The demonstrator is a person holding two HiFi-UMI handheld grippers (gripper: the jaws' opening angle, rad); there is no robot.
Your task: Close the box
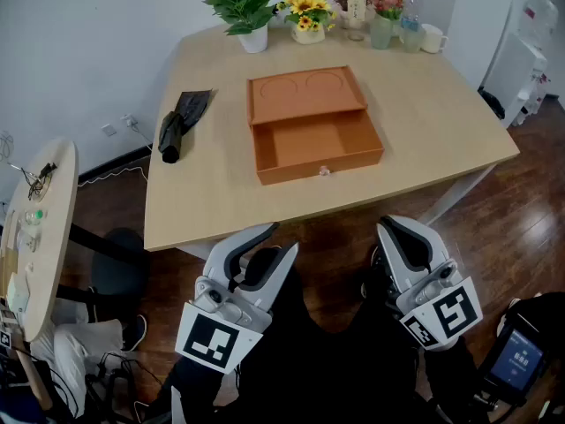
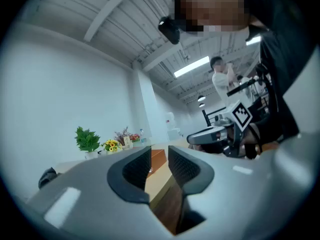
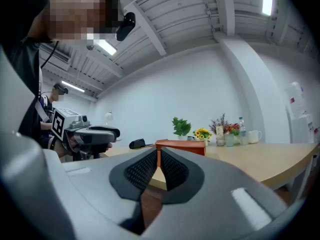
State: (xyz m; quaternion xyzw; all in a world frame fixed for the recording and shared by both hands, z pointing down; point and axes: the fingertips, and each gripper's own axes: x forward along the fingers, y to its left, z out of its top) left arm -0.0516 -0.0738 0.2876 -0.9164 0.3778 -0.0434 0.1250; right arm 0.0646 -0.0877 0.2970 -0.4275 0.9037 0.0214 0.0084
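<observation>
Light wooden table (image 1: 424, 122). Mid-table, orange box (image 1: 305, 95) with drawer (image 1: 318, 144) pulled out toward the camera; holds nothing inside. Below the near edge, well apart from the box, left gripper (image 1: 269, 237) with jaws nearly together and right gripper (image 1: 397, 228) with jaws together, nothing between either pair. Along the far edge, pots (image 1: 309, 32) of plants and flowers. On the drawer front, tiny knob (image 1: 324, 171), hard to make out.

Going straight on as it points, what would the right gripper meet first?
Probably the orange box, dead ahead past the jaw tips, unless it runs low and catches the table edge; depth is unclear.
</observation>
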